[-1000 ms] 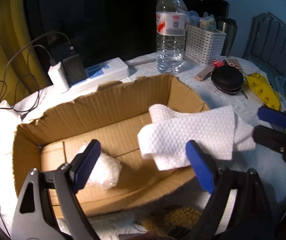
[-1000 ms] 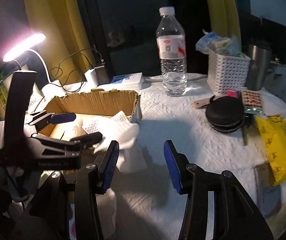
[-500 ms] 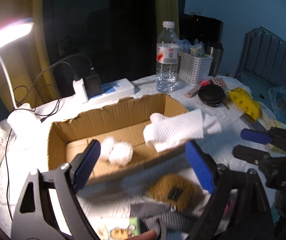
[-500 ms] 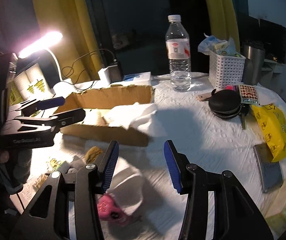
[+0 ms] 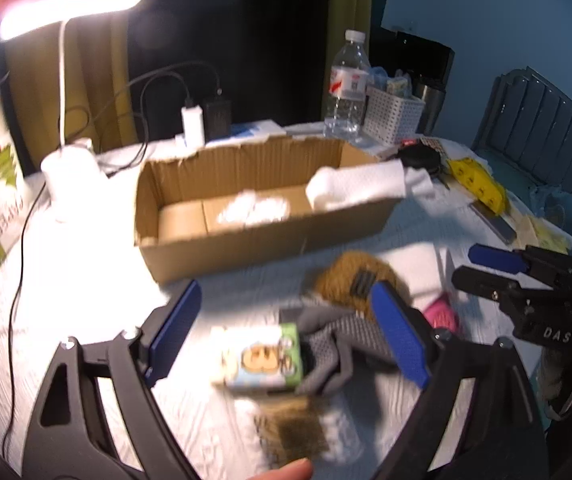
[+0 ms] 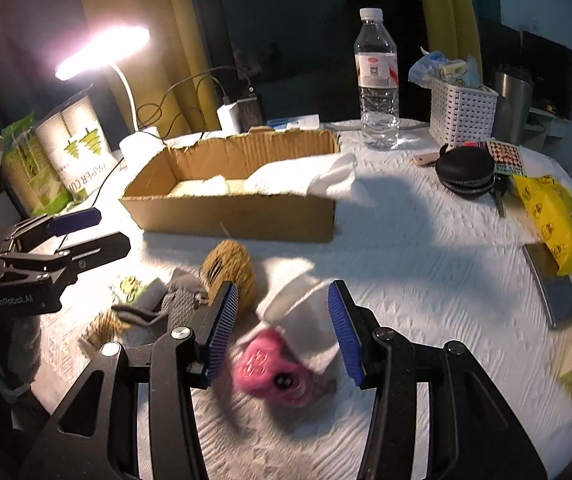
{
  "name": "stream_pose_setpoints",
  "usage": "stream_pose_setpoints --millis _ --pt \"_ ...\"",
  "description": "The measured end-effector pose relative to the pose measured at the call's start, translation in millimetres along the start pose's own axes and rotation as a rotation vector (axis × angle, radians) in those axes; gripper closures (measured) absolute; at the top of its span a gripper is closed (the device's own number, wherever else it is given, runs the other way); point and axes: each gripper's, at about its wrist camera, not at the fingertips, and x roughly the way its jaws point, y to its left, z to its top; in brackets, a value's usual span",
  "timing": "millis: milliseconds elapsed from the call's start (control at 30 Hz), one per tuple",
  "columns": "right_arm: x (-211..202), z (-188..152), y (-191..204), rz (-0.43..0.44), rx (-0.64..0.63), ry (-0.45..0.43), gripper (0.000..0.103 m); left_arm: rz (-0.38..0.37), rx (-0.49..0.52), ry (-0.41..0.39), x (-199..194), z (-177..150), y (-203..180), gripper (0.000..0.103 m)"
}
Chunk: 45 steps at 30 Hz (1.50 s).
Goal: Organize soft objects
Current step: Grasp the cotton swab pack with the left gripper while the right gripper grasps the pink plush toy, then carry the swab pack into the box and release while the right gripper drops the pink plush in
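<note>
An open cardboard box [image 5: 261, 236] [image 6: 237, 216] holds white fluffy pieces [image 5: 253, 210], and a white paper towel [image 5: 360, 188] [image 6: 306, 178] drapes over its right end. In front of it lie a brown fuzzy toy [image 5: 360, 280] [image 6: 229, 268], a grey mesh fabric piece [image 5: 338, 340] [image 6: 177, 304], a pink plush [image 6: 275, 368] [image 5: 440, 314], a white cloth [image 6: 306, 320] and a small cartoon packet [image 5: 263, 360]. My left gripper [image 5: 286, 334] is open and empty above the packet and grey fabric. My right gripper [image 6: 281, 332] is open and empty above the pink plush and white cloth.
A lit desk lamp [image 5: 69, 12], chargers with cables [image 5: 205, 120], a water bottle [image 6: 378, 84], a white basket [image 6: 462, 112], a black zip case [image 6: 466, 172], a yellow packet [image 6: 554, 220] and a paper-cup sleeve [image 6: 73, 148] stand around the white-covered table [image 6: 426, 264].
Both grippers have pulled back from the box towards the near edge. The paper towel stays draped on the box. The loose soft items in front have come into view.
</note>
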Motion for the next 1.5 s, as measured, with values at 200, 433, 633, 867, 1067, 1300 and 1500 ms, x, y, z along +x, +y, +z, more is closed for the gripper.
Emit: stream_pose_setpoints --millis 200,433,633,867,1067,1300,1500 --pt "0.3 -21.8 5.5 -0.026 0.024 0.027 0.053 -0.026 -0.02 0.034 -5.7 -30.1 6.0 0.014" --pt "10.9 -37.7 10.0 -0.031 0.038 0.057 0.045 -0.043 -0.019 0.103 3.2 -57.4 4.1 0.008" --pt "30.2 -44.7 5.2 -0.069 0.059 0.121 0.045 -0.017 -0.002 0.183 16.0 -74.0 3.2 0.008" --pt "27.2 -50.4 4.7 -0.074 0.064 0.121 0.05 -0.044 0.021 0.203 18.9 -82.7 -1.0 0.018" --pt "16.0 -60.3 15.0 -0.07 0.035 0.116 0.059 -0.085 0.04 0.188 7.0 -88.4 -4.9 0.028" --pt "-13.7 -57.6 31.2 -0.032 0.001 0.058 0.06 -0.112 0.031 0.125 -22.7 -87.1 -2.7 0.028" --pt "-34.3 -48.7 47.6 -0.018 -0.042 0.011 0.06 -0.108 0.028 0.054 -46.9 -75.8 1.0 0.028"
